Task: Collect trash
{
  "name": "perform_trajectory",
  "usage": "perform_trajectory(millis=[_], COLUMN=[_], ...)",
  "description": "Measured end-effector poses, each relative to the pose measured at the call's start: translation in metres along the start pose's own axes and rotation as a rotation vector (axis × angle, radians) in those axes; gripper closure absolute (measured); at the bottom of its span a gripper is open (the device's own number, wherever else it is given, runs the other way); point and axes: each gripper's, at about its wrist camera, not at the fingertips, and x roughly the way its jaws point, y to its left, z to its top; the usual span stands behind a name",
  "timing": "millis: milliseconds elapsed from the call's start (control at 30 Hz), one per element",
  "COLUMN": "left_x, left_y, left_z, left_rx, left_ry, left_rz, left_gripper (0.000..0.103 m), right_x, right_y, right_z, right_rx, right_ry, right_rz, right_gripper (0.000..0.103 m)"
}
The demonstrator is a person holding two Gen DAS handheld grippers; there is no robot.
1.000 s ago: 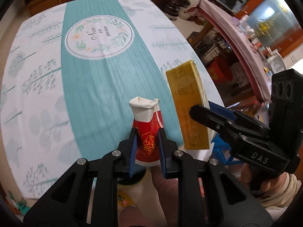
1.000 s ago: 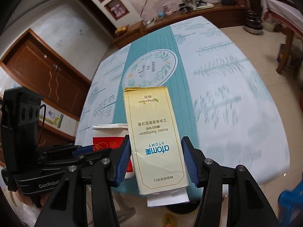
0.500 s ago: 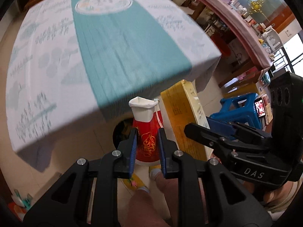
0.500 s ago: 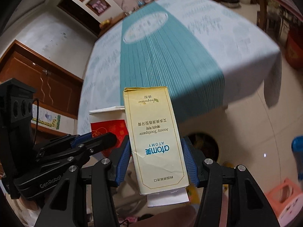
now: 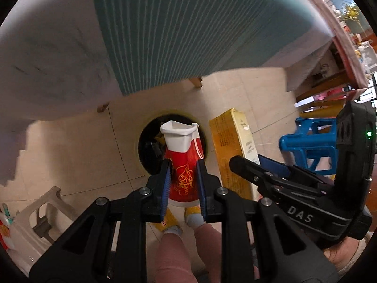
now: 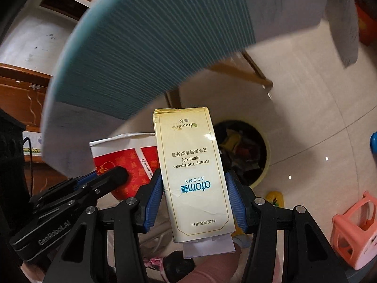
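Trash filled both grippers above a tiled floor. The left gripper (image 5: 183, 176) had its jaws clenched on a crushed red paper cup (image 5: 182, 160) with a white rim, held upright with the mouth pointing away from the camera. Directly beyond the cup, at 12 o'clock from it in the left wrist view, stood a round waste bin (image 5: 146, 151) with a pale yellow rim, dark inside. The right gripper (image 6: 194, 200) grasped a cream Atomy toothpaste box (image 6: 192, 172) across its width, long side pointing away; a white flap stuck out of its near end. In the right wrist view, the bin (image 6: 264, 165) sat at 3 o'clock of the box's far end, packed with mixed scraps. The cup (image 6: 127, 155) appeared just left of the box. A teal and white tablecloth (image 5: 165, 35) hung over the surface's edge at 12 o'clock. A blue stool (image 5: 308, 141) stood at 3 o'clock.
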Motion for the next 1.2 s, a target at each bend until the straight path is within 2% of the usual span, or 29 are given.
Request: perform_trajectory(millis=[267, 467, 533, 600, 633, 667, 700, 733, 767, 833, 967, 1200], left_x=[0.103, 0.147, 0.158, 0.166, 0.171, 0.175, 0.178, 0.179, 0.18, 0.176, 0.175, 0.163], left_y=[0.023, 0.029, 0.027, 0.025, 0.027, 0.031, 0.034, 0.039, 0.042, 0.047, 0.047, 0.049], left_z=[-0.009, -0.009, -0.005, -0.005, -0.006, -0.006, -0.006, -0.006, -0.007, -0.009, -0.011, -0.015], left_rx=[-0.058, -0.075, -0.084, -0.098, -0.107, -0.117, -0.132, -0.146, -0.16, -0.18, -0.18, -0.188], left_ry=[0.022, 0.024, 0.025, 0.039, 0.055, 0.063, 0.063, 0.061, 0.055, 0.039, 0.025, -0.004], left_rz=[0.031, 0.034, 0.04, 0.043, 0.045, 0.059, 0.074, 0.08, 0.075, 0.065, 0.091, 0.093], left_gripper=[0.085, 0.084, 0.084, 0.08, 0.07, 0.056, 0.048, 0.029, 0.015, 0.015, 0.015, 0.015], right_x=[0.098, 0.146, 0.157, 0.165, 0.167, 0.168, 0.168, 0.166, 0.167, 0.161, 0.156, 0.153], right_y=[-0.041, -0.061, -0.062, -0.064, -0.065, -0.065, -0.065, -0.067, -0.07, -0.074, -0.077, -0.082], right_z=[0.004, 0.012, 0.005, 0.004, 0.006, 0.005, 0.005, 0.006, 0.006, 0.008, 0.016, 0.017], right_rx=[-0.007, -0.016, -0.017, -0.016, -0.02, -0.027, -0.033, -0.032, -0.024, -0.024, -0.058, -0.072], right_ry=[0.041, 0.084, 0.102, 0.113, 0.112, 0.105, 0.094, 0.092, 0.093, 0.089, 0.082, 0.061], right_rz=[-0.02, -0.009, -0.019, -0.027, -0.031, -0.038, -0.053, -0.054, -0.047, -0.04, -0.058, -0.054], right_gripper=[0.05, 0.049, 0.048, 0.045, 0.034, 0.029, 0.028, 0.028, 0.028, 0.022, 0.022, 0.022])
